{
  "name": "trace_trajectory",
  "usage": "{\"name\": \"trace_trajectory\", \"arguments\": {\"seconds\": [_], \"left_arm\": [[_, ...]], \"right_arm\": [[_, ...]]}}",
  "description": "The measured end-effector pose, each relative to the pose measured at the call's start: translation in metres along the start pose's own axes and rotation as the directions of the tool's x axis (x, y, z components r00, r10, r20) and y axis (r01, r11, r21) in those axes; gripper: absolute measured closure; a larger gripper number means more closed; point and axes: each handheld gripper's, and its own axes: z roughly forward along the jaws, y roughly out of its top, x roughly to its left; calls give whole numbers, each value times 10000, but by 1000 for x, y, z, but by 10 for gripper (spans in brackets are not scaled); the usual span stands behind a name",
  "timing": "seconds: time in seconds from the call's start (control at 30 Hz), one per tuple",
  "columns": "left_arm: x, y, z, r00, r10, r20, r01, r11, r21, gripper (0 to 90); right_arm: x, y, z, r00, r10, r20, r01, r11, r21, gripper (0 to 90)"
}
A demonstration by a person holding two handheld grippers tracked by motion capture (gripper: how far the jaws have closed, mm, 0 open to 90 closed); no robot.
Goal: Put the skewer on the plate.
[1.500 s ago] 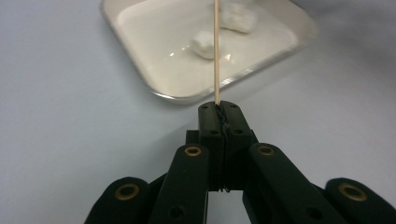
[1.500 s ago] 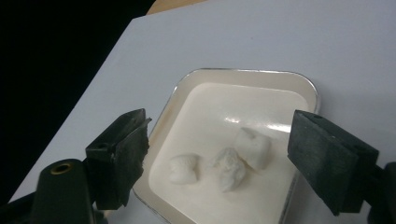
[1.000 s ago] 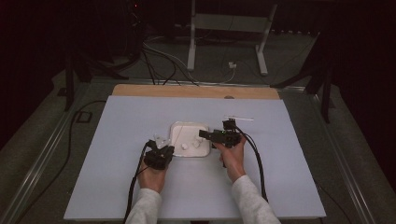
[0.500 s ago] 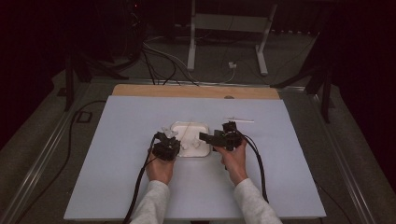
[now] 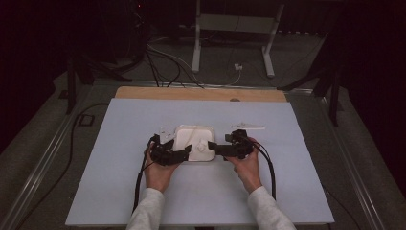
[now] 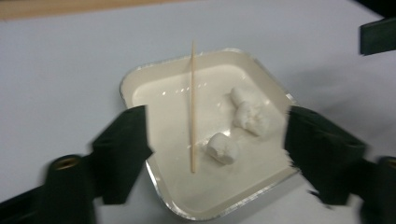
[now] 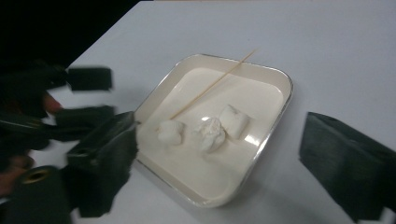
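A wooden skewer (image 6: 192,105) lies loose in the white foil-rimmed tray (image 6: 154,84), its far end resting on the rim, beside three marshmallows (image 6: 222,148) clustered on the tray floor. The tray sits mid-table on the pale blue table (image 5: 119,191). In the high view the tray's contents are too small to make out. The left gripper (image 5: 178,154) has just been opening, jaws apart with nothing pressed between them. The right gripper (image 5: 219,148) faces it across the tray, jaws also wide, empty. No writing is legible

White sleeves (image 5: 146,211); each black hand-held gripper (image 5: 187,154) trails a black cable (image 5: 140,184).
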Motion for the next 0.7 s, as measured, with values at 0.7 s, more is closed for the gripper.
{"name": "trace_trajectory", "arguments": {"seconds": [0.7], "left_arm": [[37, -33, -103, 9975, 597, 385, -490, 9710, -2342, 8]], "right_arm": [[-28, -40, -88, 9881, -1533, 89, 1535, 9840, -910, 0]]}}
